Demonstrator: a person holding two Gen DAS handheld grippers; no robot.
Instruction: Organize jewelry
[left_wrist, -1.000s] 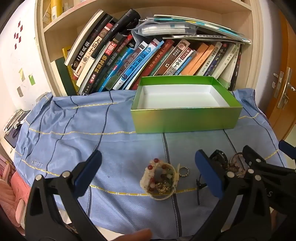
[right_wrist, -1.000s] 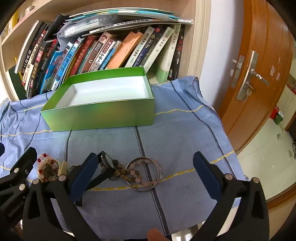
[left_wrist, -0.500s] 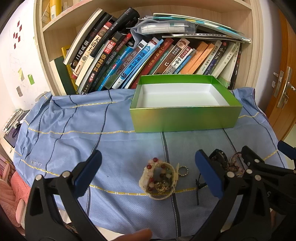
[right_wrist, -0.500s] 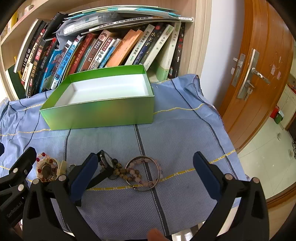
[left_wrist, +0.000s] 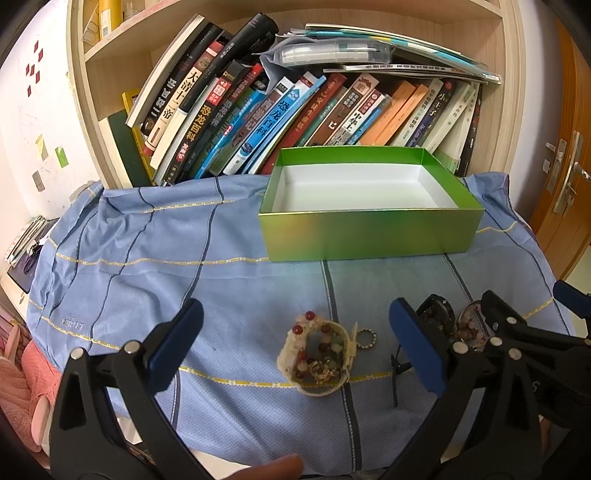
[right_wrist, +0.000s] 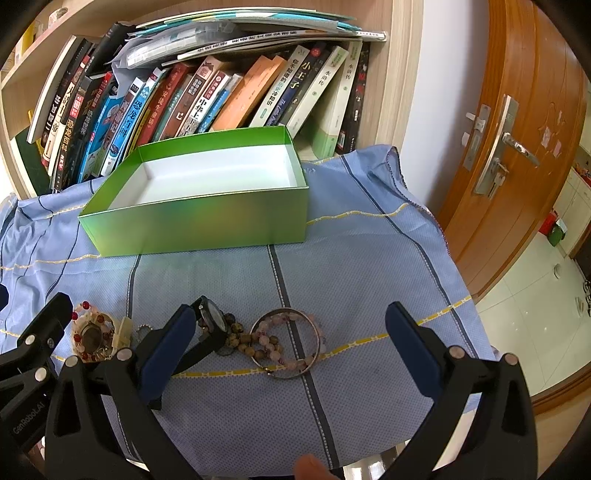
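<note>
An empty green box (left_wrist: 373, 232) with a white inside stands at the back of the blue cloth; it also shows in the right wrist view (right_wrist: 199, 221). A cream bangle heaped with red and green beads (left_wrist: 317, 356) lies between my open left gripper's (left_wrist: 295, 339) fingers, beside a small ring (left_wrist: 366, 338). My open right gripper (right_wrist: 291, 343) hovers over a silver bangle (right_wrist: 286, 343), pink and brown bead bracelets (right_wrist: 269, 338) and a black watch (right_wrist: 212, 326). The cream bangle shows at the left of that view (right_wrist: 96, 336).
A bookshelf with leaning books (left_wrist: 295, 107) stands right behind the box. The blue cloth (left_wrist: 147, 266) drapes over the table edges. A wooden door (right_wrist: 517, 155) stands at the right. Pink fabric (left_wrist: 14, 373) lies low at the left.
Both views have shifted slightly; the box and jewelry sit a little higher in frame. Nothing has been taken hold of.
</note>
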